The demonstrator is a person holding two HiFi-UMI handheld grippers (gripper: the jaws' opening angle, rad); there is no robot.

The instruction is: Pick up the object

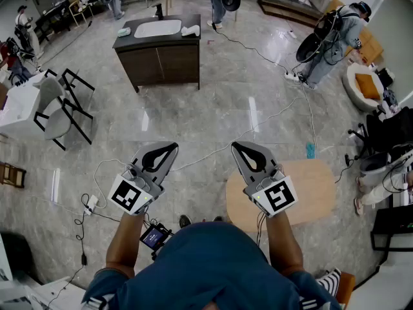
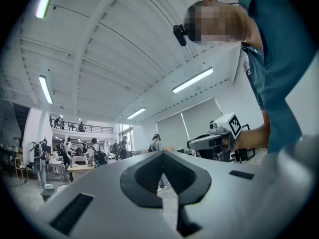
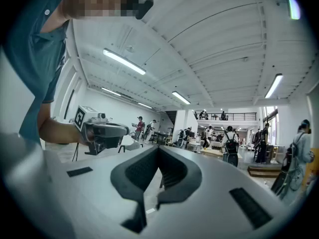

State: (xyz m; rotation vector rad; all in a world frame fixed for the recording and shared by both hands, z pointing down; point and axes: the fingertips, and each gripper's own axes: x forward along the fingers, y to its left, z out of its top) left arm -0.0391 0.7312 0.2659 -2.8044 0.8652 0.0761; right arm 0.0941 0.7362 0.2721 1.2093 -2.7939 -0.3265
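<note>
In the head view my left gripper (image 1: 171, 147) and right gripper (image 1: 236, 146) are held side by side at waist height over the marble floor, both pointing forward. Each has its jaws together with nothing between them. The gripper views look up across the hall: the left gripper (image 2: 161, 154) sees the right gripper (image 2: 214, 141) beside it, and the right gripper (image 3: 158, 149) sees the left one (image 3: 102, 131). A small teal object (image 1: 310, 150) lies at the far edge of a low wooden table (image 1: 310, 196), ahead and to the right of the right gripper.
A dark cabinet with a white basin (image 1: 159, 46) stands ahead. Folding chairs (image 1: 63, 107) are at the left. Cables (image 1: 213, 154) and a power strip (image 1: 90, 203) lie on the floor. A person with a backpack (image 1: 329, 34) bends down at the far right.
</note>
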